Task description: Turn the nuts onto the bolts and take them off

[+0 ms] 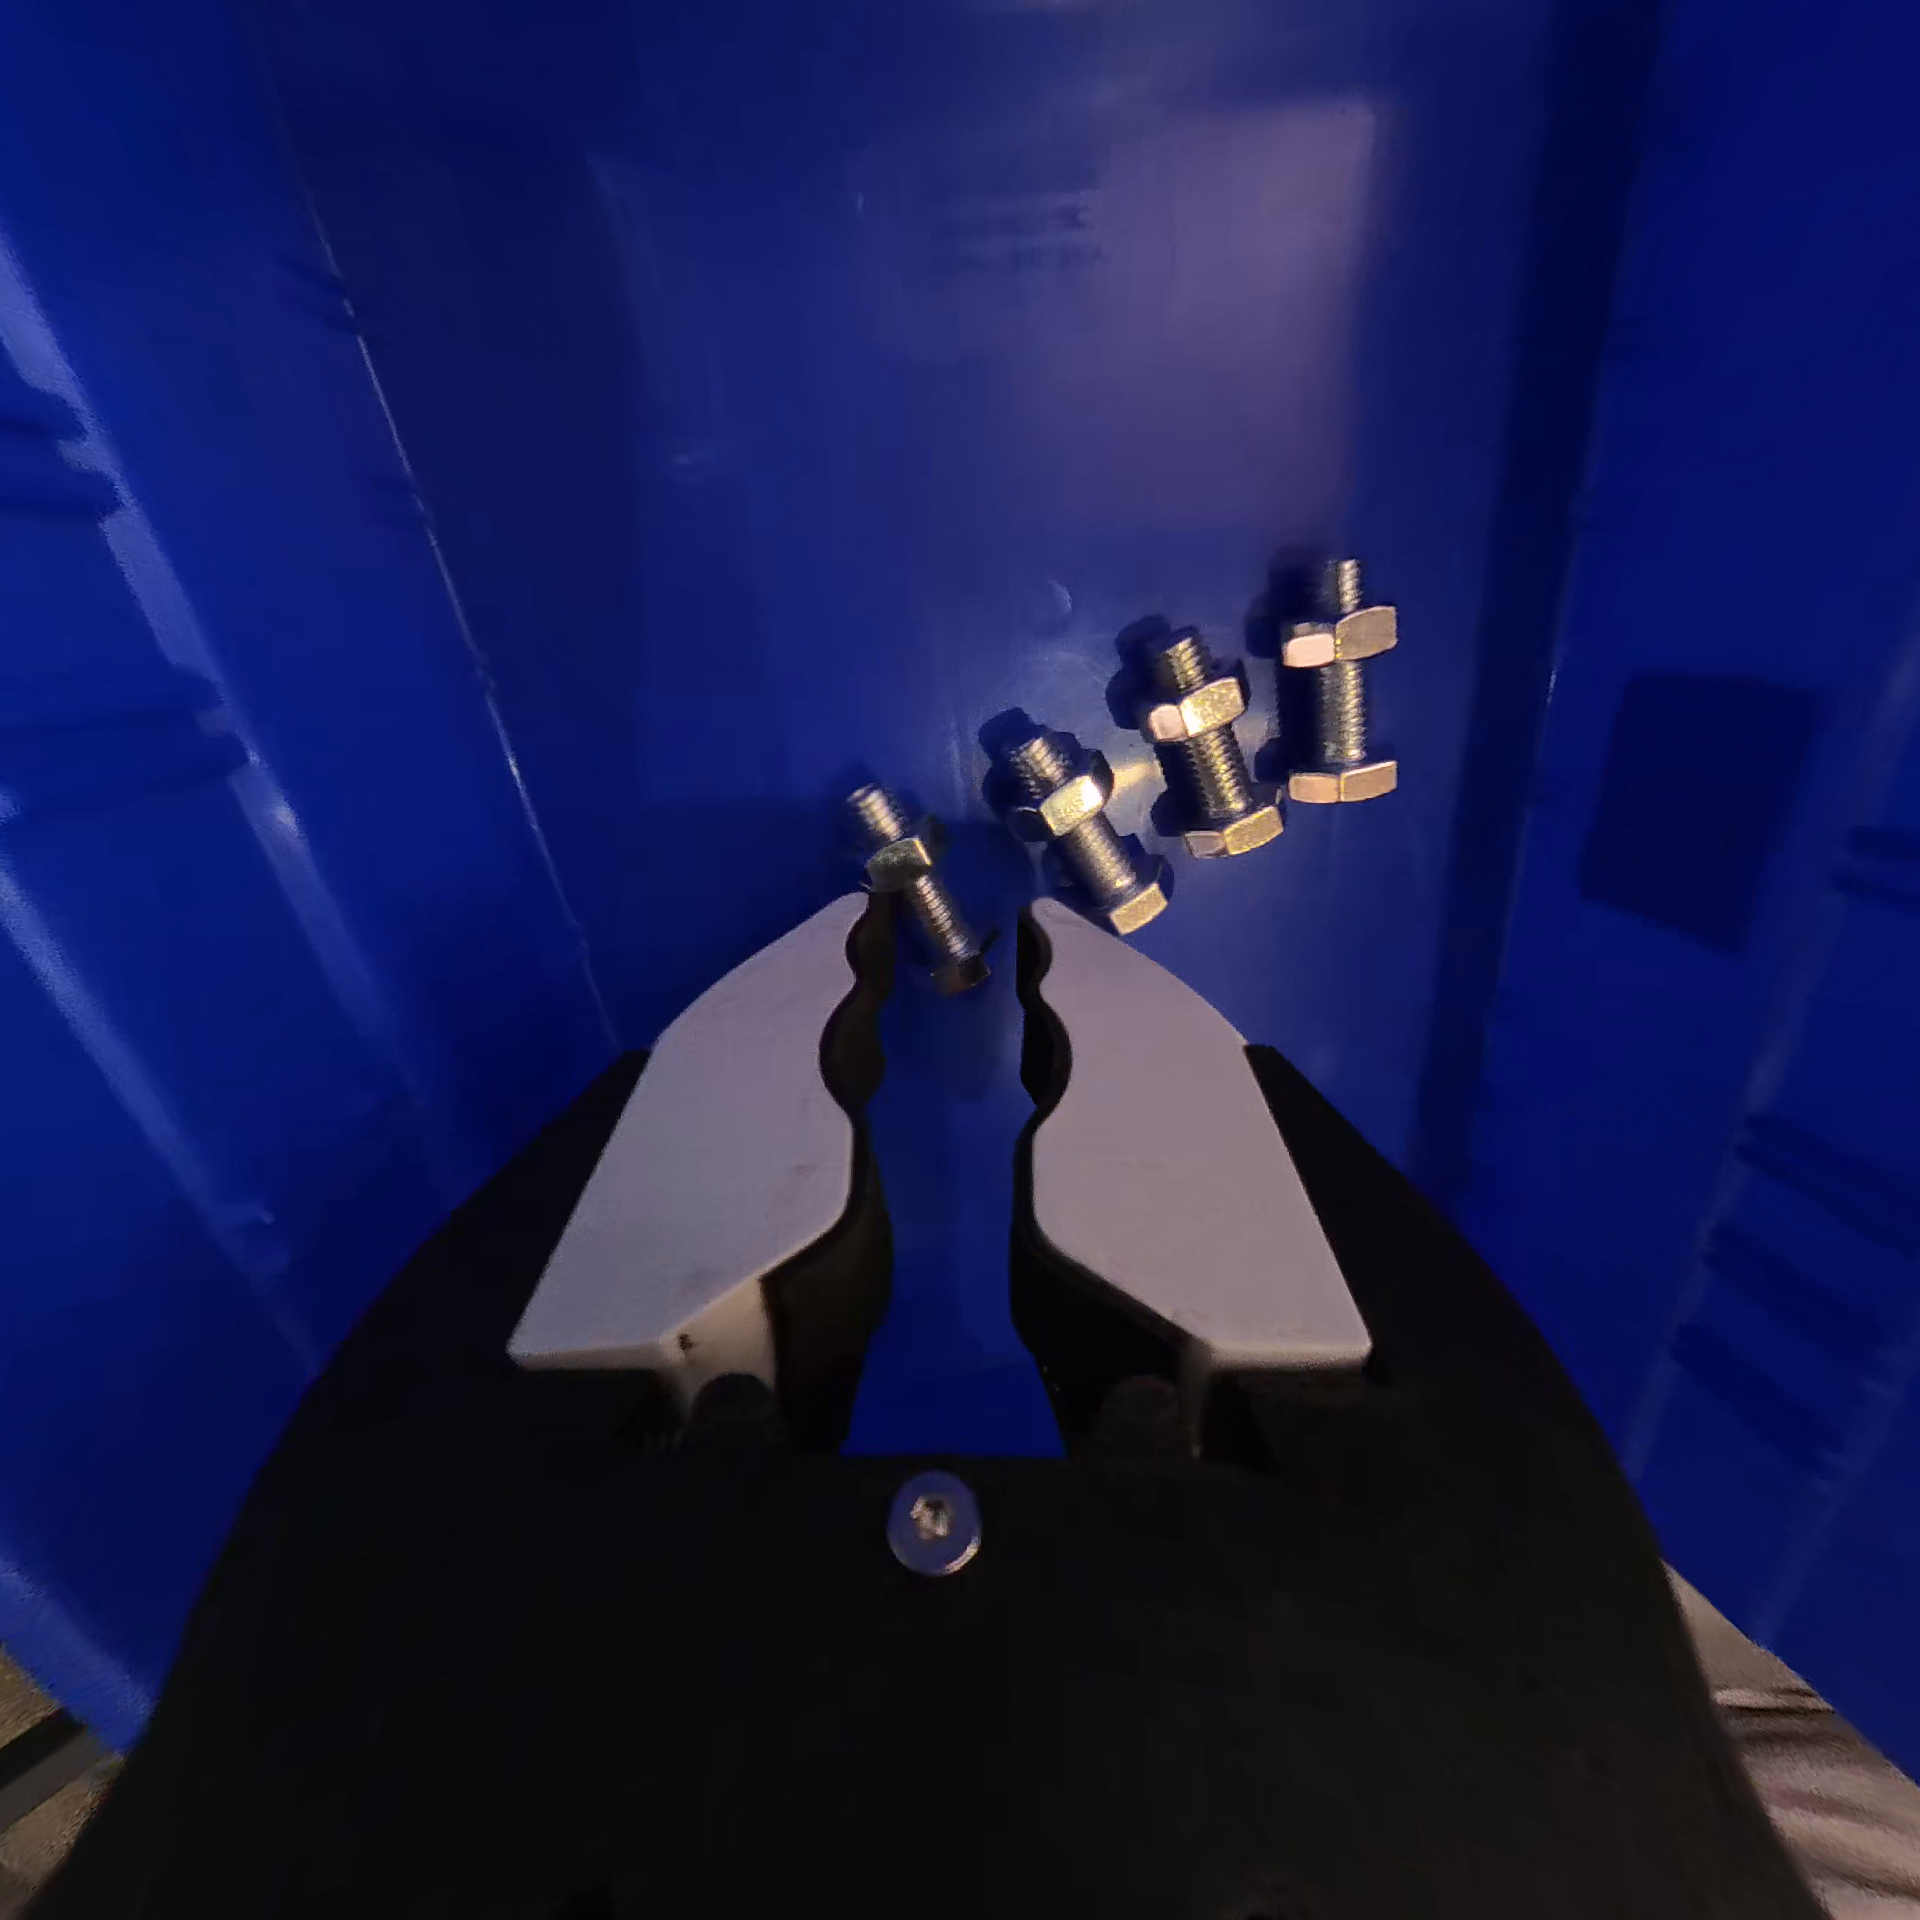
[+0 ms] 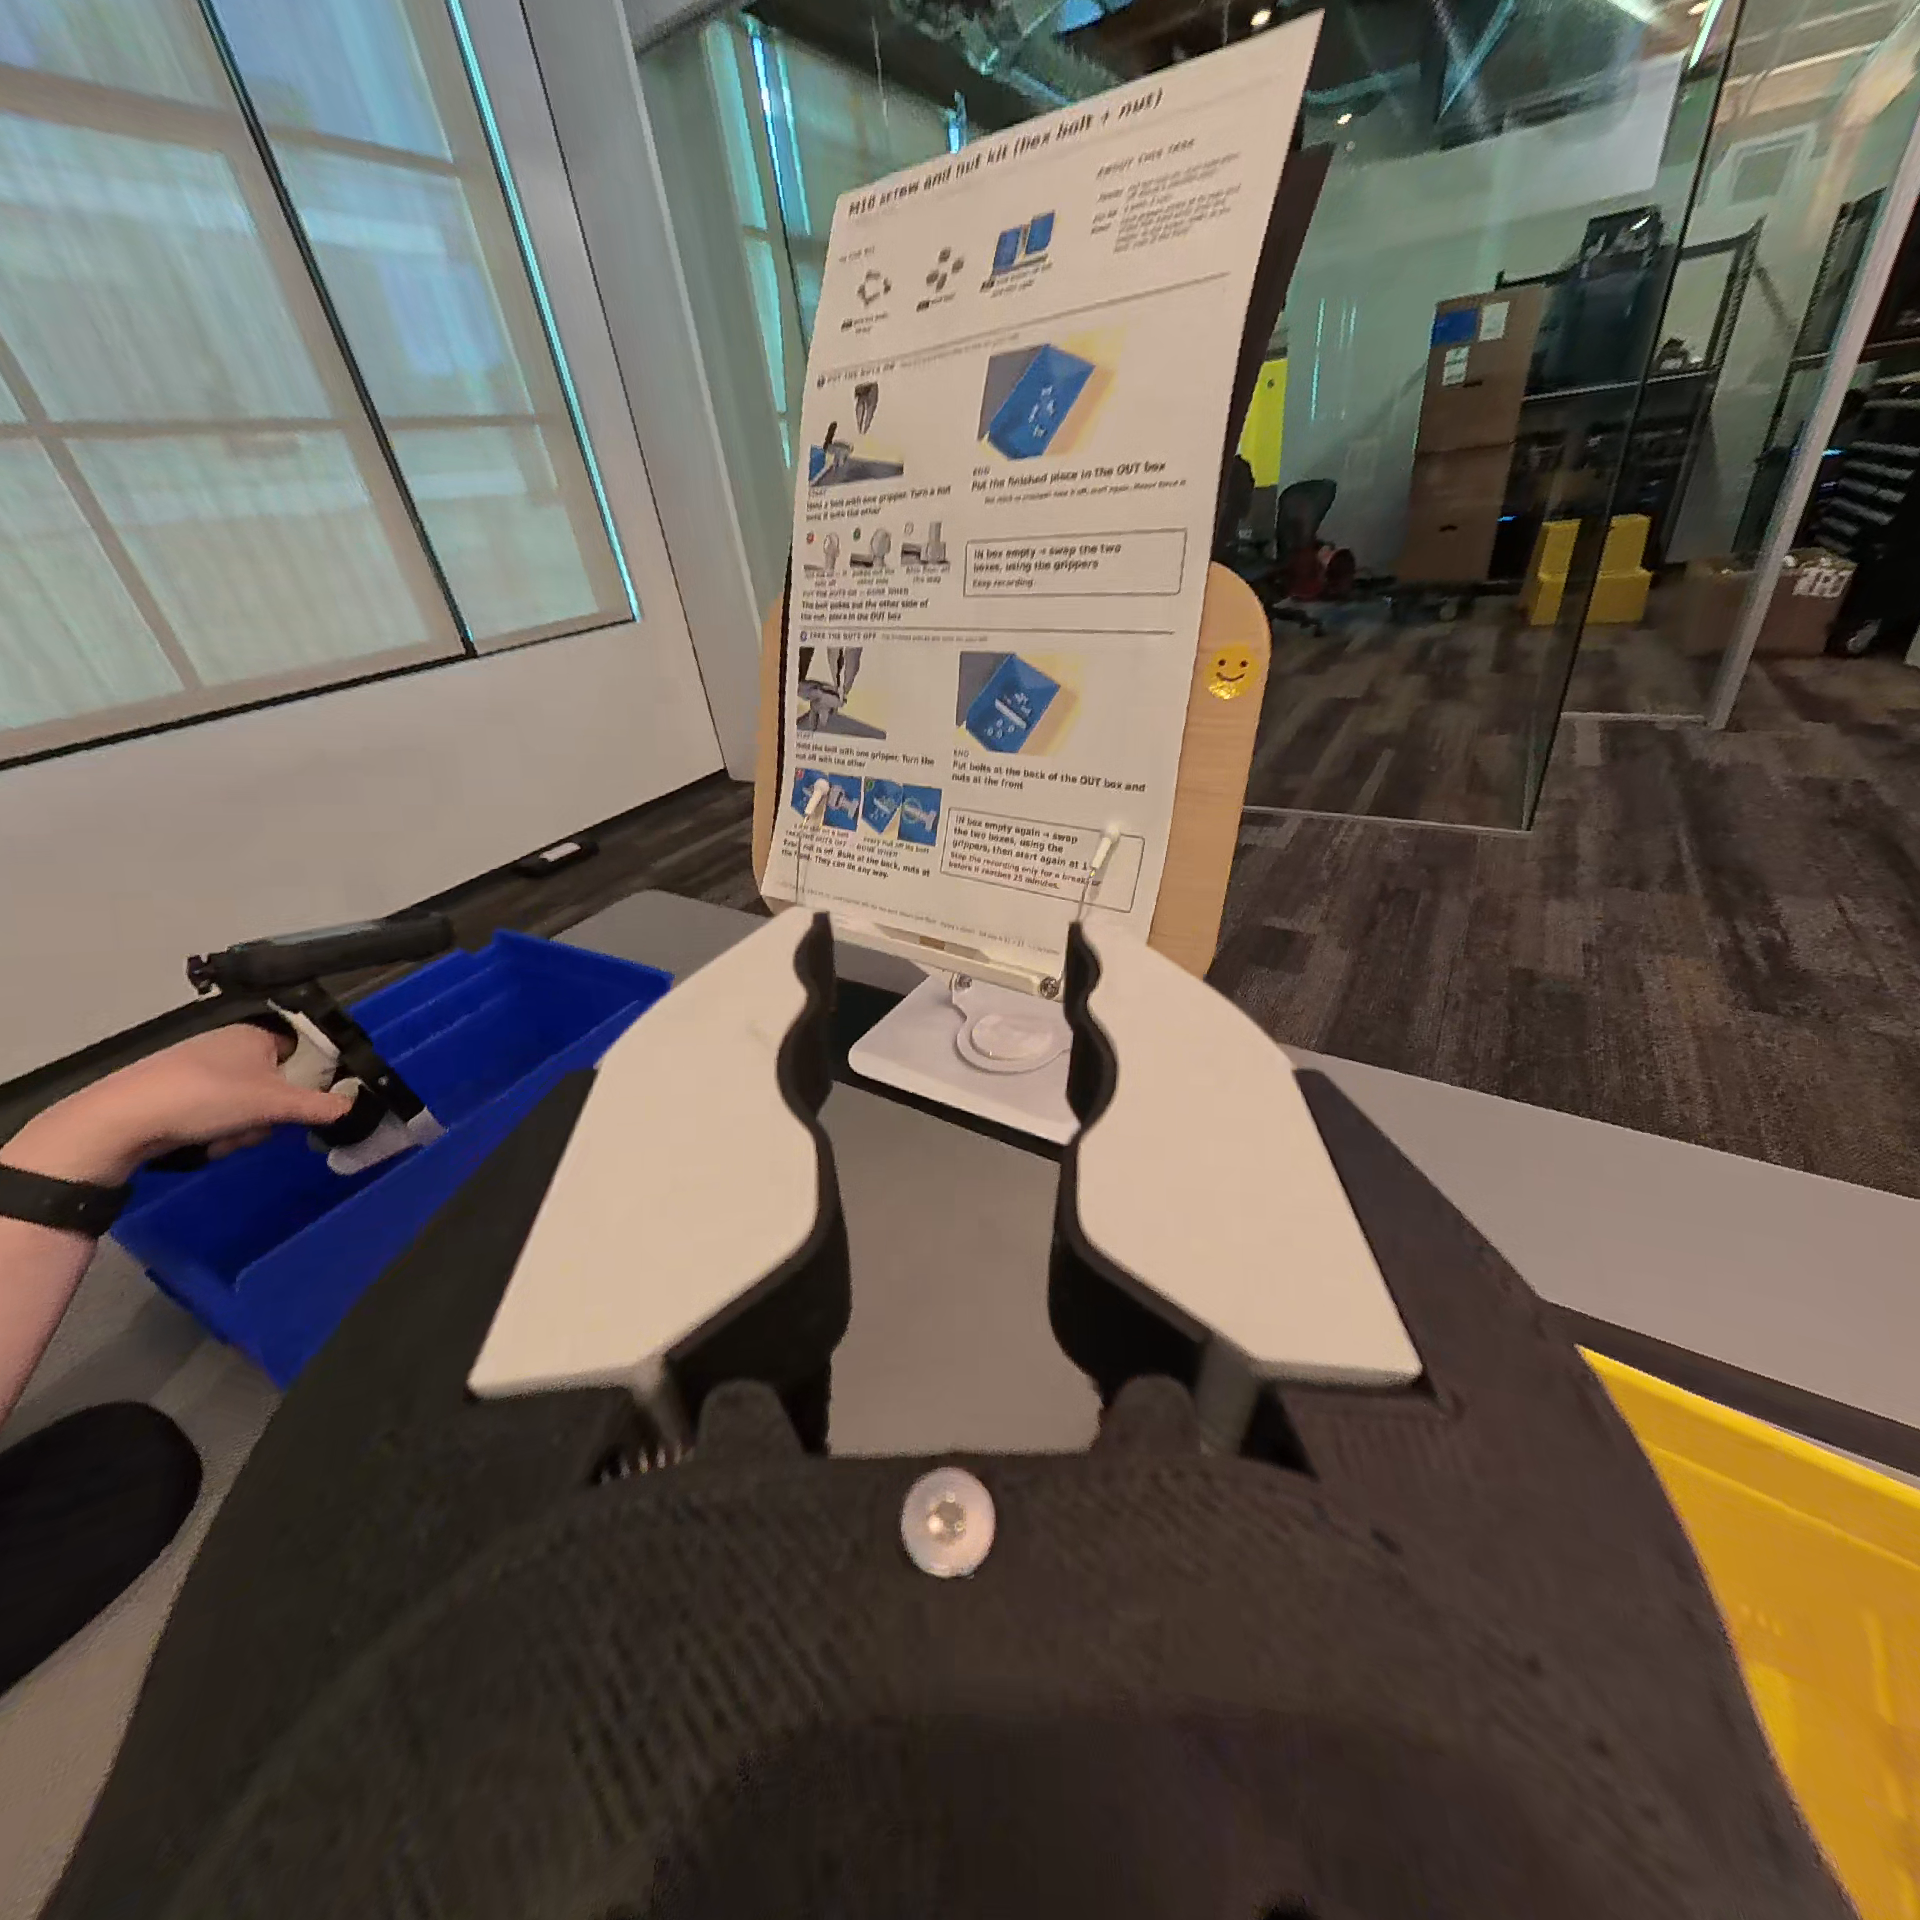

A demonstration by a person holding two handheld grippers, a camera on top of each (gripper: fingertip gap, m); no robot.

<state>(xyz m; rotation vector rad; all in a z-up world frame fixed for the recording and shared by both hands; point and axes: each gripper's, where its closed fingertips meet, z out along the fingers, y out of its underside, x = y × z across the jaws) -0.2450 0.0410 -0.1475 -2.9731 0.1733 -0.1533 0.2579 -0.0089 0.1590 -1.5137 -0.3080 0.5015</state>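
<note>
Several silver bolts, each with a nut threaded on it, lie in a row on the floor of a blue bin point(image 1: 727, 416). My left gripper point(image 1: 951, 925) is open inside the bin. The leftmost bolt point(image 1: 925, 914) lies between its fingertips, close to the left finger, with its nut point(image 1: 899, 862) just past the tips. The other bolts point(image 1: 1210, 748) lie to the right, free. My right gripper point(image 2: 948, 935) is open and empty, held above the table. The right wrist view also shows the blue bin point(image 2: 499, 1039) at the left, with the left gripper point(image 2: 384, 1132) dipped into it.
A printed instruction sheet point(image 2: 1018, 520) stands on a white stand straight ahead of the right gripper. A yellow bin point(image 2: 1787, 1538) is at the lower right. The grey table point(image 2: 1558, 1195) ends at a carpeted floor beyond. The bin's walls close in around the left gripper. Left tips to right tips: about 60 cm.
</note>
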